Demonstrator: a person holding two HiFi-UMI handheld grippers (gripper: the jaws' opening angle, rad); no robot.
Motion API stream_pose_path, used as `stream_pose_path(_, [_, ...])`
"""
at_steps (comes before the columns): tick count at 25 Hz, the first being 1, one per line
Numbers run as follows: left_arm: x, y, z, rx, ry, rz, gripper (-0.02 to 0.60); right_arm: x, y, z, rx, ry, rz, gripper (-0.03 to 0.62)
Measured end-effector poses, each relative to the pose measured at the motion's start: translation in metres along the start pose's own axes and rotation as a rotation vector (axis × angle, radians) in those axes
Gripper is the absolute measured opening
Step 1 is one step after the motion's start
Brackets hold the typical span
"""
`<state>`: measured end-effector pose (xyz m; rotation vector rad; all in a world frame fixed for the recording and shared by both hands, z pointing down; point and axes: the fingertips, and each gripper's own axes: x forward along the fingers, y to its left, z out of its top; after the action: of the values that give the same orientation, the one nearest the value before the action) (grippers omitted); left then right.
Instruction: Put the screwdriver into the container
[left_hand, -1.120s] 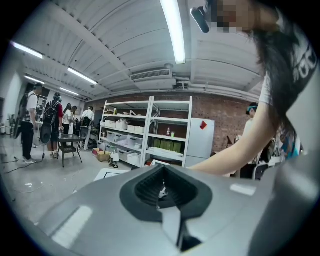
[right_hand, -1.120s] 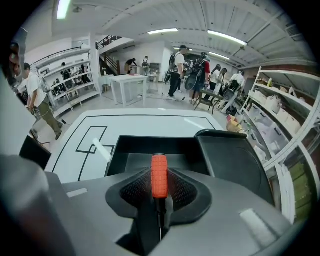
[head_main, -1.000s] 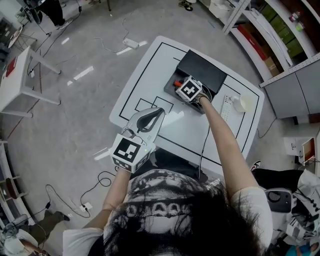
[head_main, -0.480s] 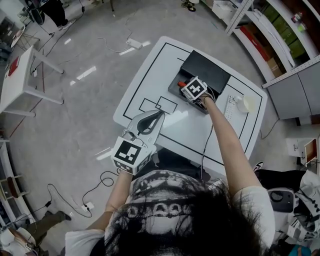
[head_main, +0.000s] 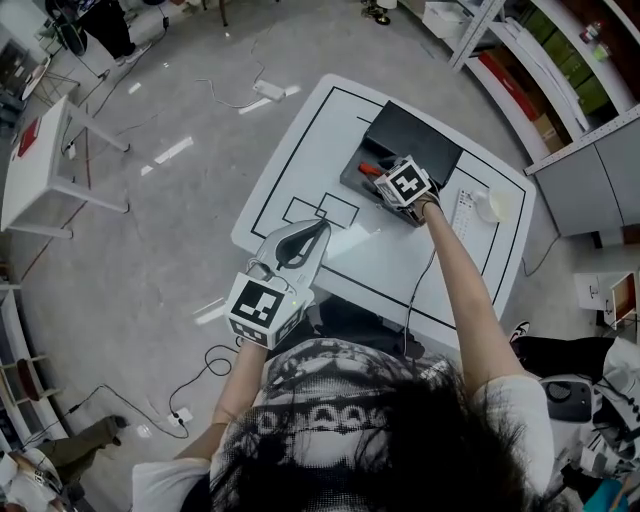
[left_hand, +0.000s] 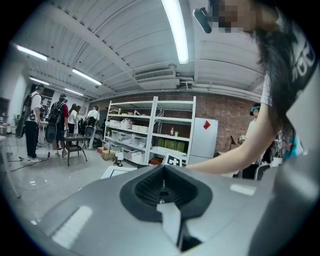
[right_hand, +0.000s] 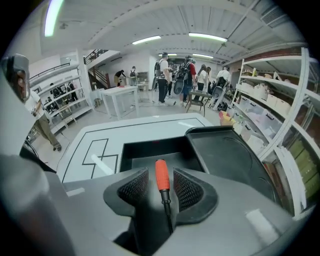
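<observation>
Right gripper (right_hand: 160, 186): reached out over the black container (right_hand: 145, 150), its jaws opening.
Between the right jaws: the screwdriver (right_hand: 161, 175), with a gap showing on each side between its orange handle and the ribbed pads, so nothing pressed on it.
Screwdriver: handle pointed away from the gripper over the container's open inside, dark shaft running back toward the gripper body; whether it rested on the container floor could not be told.
Container: sat on the white tabletop (head_main: 330, 130) marked with black outlines, its lid (right_hand: 235, 160) folded open on the right.
Left gripper (head_main: 318, 228): held close to the person's body at the near edge of the tabletop, well apart from the container, its jaws closed together with nothing between them.
</observation>
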<state>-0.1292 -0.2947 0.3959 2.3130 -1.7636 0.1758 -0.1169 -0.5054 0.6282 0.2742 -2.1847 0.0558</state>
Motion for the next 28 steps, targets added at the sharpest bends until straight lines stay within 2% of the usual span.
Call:
stream_pose_path(7, [-0.006,0.003,-0.001,-0.002,-0.004,-0.015,0.0,-0.058,0.018,0.023,0.086,-0.176,-0.026,0.144])
stream_pose_path(16, [-0.023,0.006,-0.009,-0.005,-0.005,-0.053,0.0,-0.141,0.075,0.045,0.168,-0.411,-0.097,0.115])
stream_pose_path(28, [-0.076,0.016,-0.031,-0.014,0.01,-0.109,0.0,-0.184,0.188,0.045,0.303,-0.506,-0.124,0.111])
